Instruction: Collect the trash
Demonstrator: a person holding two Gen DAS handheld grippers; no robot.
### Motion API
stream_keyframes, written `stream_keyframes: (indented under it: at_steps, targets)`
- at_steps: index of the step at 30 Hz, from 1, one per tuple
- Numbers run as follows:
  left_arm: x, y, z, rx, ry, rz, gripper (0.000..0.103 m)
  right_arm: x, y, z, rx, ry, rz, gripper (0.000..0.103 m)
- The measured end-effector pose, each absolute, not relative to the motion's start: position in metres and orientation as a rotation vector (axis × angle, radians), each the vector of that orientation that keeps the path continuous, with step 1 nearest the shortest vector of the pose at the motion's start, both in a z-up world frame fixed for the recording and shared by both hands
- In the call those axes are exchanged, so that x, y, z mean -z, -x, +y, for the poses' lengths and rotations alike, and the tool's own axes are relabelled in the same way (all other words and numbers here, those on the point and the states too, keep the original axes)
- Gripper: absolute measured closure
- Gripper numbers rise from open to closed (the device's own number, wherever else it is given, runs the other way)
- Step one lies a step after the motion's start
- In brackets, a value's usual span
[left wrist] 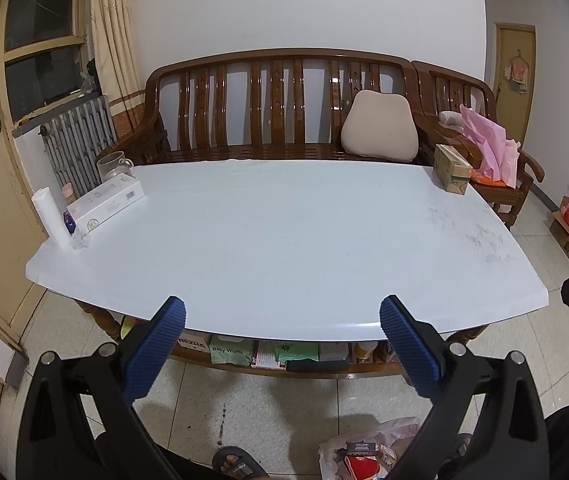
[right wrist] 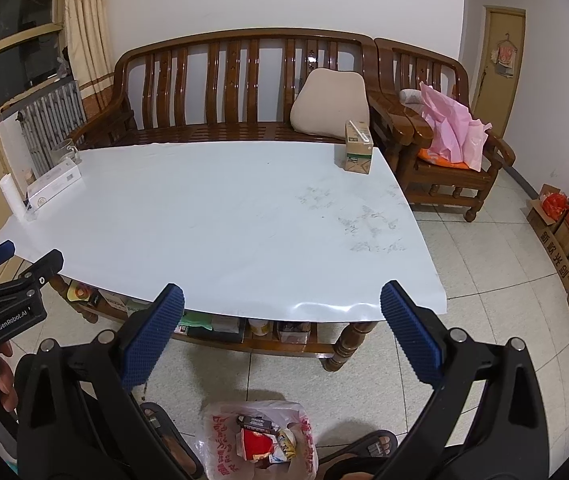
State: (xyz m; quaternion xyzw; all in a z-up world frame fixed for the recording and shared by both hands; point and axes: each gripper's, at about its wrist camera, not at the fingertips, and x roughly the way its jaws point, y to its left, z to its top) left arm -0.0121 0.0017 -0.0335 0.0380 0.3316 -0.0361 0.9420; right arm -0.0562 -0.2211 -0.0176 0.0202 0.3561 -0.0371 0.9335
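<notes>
Hovering short of the white desk (right wrist: 212,216), you hold both tools released and empty: the left tool (left wrist: 282,312) and the right tool (right wrist: 282,300) each show their blue pads spread wide, touching nothing, at the lower middle of their own views. In the right wrist view the left tool also appears at the left edge, its fingers apart.

The likeliest piece of trash left is the small drink carton (right wrist: 358,148) standing upright at the desk's far right corner, in the upper right of the frame, with what looks like a wrapped straw lying on its top. Judge it light and thin-walled; if drained, it will crumple under a hard squeeze and tip at a nudge, so take it across its two broad faces near mid-height and close gently.

At the bottom middle of the frame the plastic bag (right wrist: 220,440) lies open on the tiled floor between your sandalled feet, wrappers and packets already inside. The white box (right wrist: 54,184) and paper roll (right wrist: 11,196) at the desk's far left corner look like keepers, though that is only a guess
</notes>
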Motion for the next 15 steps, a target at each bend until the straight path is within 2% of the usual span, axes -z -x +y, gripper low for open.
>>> stream_keyframes:
  at_steps: [15]
  targets:
    - [0.0363,0.0110,0.0066,0.062,-0.079,0.682,0.008,0.0168,0.0563,-0.2224,0.076,-0.043,0.728,0.007]
